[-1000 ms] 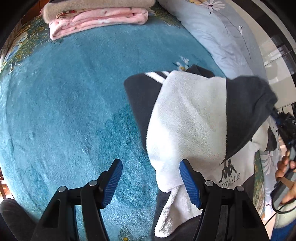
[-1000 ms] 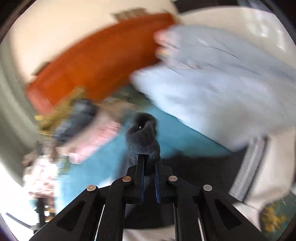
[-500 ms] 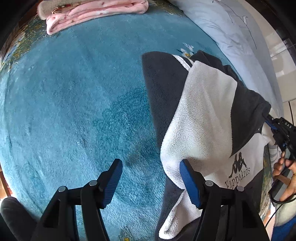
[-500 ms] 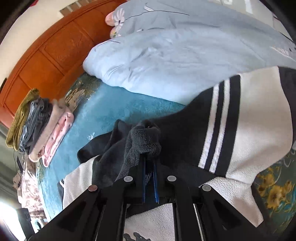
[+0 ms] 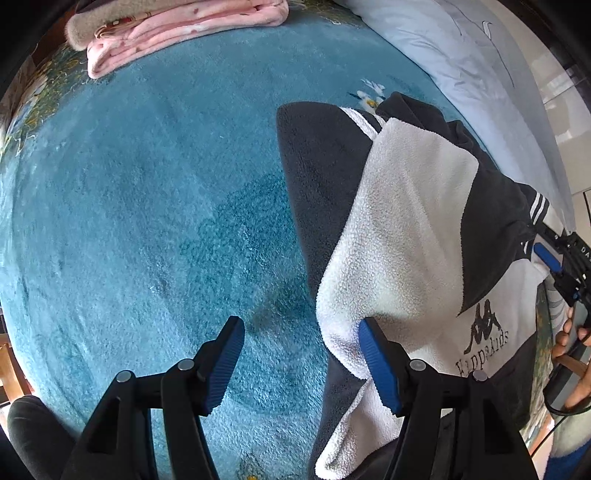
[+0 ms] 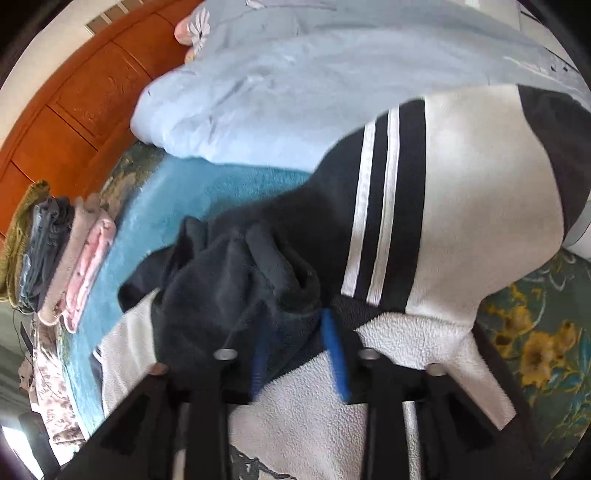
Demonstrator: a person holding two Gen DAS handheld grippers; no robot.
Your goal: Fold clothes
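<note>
A black and white fleece sweatshirt (image 5: 413, 229) with a logo lies on a teal blanket (image 5: 147, 206), one sleeve folded across its body. My left gripper (image 5: 301, 363) is open and empty, low over the blanket, its right finger against the white sleeve edge. My right gripper (image 6: 295, 354) has its jaws parted, with the dark cuff (image 6: 236, 288) lying loosely between the blue pads. The striped sleeve (image 6: 417, 221) spreads to the right. The right gripper also shows in the left wrist view (image 5: 554, 258) at the sweatshirt's far edge.
A stack of folded clothes (image 6: 59, 258), pink at the bottom, sits at the far end of the bed (image 5: 177, 29). A pale blue duvet (image 6: 332, 74) lies alongside the sweatshirt. A wooden headboard (image 6: 74, 110) stands behind.
My right gripper lowered the dark cuff onto the sweatshirt and its jaws have parted from shut. The left gripper stayed open while its view shifted slightly.
</note>
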